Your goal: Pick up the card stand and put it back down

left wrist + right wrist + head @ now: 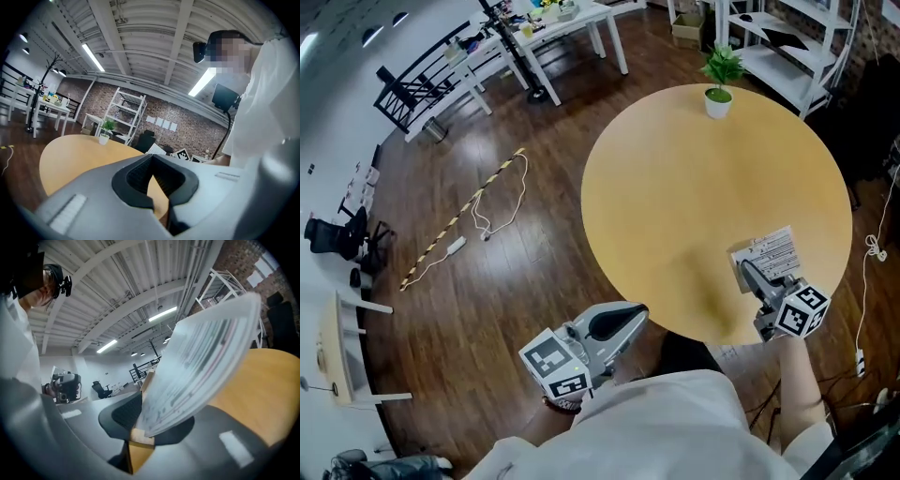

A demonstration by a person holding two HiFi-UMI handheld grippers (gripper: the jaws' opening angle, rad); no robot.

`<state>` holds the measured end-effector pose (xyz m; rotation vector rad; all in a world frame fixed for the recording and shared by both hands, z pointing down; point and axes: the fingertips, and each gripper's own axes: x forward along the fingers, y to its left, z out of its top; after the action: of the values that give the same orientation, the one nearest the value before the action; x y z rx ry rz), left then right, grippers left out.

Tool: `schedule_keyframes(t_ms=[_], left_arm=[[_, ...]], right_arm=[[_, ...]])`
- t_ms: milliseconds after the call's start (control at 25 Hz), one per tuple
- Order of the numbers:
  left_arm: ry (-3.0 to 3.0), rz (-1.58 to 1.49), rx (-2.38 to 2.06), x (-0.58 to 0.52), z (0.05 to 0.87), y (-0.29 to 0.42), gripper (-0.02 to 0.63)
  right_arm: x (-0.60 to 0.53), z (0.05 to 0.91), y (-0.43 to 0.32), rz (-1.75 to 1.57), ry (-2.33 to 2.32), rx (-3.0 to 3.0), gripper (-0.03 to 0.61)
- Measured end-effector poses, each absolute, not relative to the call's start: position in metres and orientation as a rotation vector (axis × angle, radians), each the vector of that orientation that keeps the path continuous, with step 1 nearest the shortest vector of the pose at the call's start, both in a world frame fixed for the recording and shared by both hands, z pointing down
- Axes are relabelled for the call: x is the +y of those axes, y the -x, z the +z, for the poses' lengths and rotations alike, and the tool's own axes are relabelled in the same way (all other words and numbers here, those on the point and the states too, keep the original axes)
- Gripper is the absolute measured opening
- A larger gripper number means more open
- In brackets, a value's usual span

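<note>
Between jaws, white printed card stand [766,251]

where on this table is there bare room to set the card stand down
Almost the whole round table is bare: the wide centre and left, between the potted plant at the far edge and the card stand in the right gripper by the near right edge. Only those two spots are taken.

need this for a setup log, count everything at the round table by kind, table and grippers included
table: 1
potted plant: 1
card stand: 1
grippers: 2 (left gripper, right gripper)
total: 5
</note>
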<state>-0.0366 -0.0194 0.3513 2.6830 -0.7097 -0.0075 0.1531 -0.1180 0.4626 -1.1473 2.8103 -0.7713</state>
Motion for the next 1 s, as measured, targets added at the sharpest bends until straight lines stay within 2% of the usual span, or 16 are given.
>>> schedule_keyframes(t_ms=[240,400,600,880,1000], left_arm=[[-2.654,-0.015,-0.791,-0.129,0.338,0.001,-0.008],[-2.598,0.040,-0.845,-0.165,0.362,-0.001,-0.008],[-2.438,0.106,-0.960,-0.205,0.382,0.018,-0.008],[-2.342,0.095,-1.033,-0.234,0.418,0.028,-0.008],[-2.323,0.093,-1.001,-0.236,0.426,0.022,-0.008]], right_arm=[[-0.276,0.504,-0.187,-0.800,1.188,2.948,0.083],[-0.350,0.555,-0.177,-0.795,1.197,3.139,0.083],[-0.419,0.584,-0.144,-0.600,1.040,3.397,0.081],[-0.436,0.639,-0.122,-0.089,0.922,3.637,0.081],[-0.433,0.644,-0.117,-0.037,0.863,3.681,0.084]])
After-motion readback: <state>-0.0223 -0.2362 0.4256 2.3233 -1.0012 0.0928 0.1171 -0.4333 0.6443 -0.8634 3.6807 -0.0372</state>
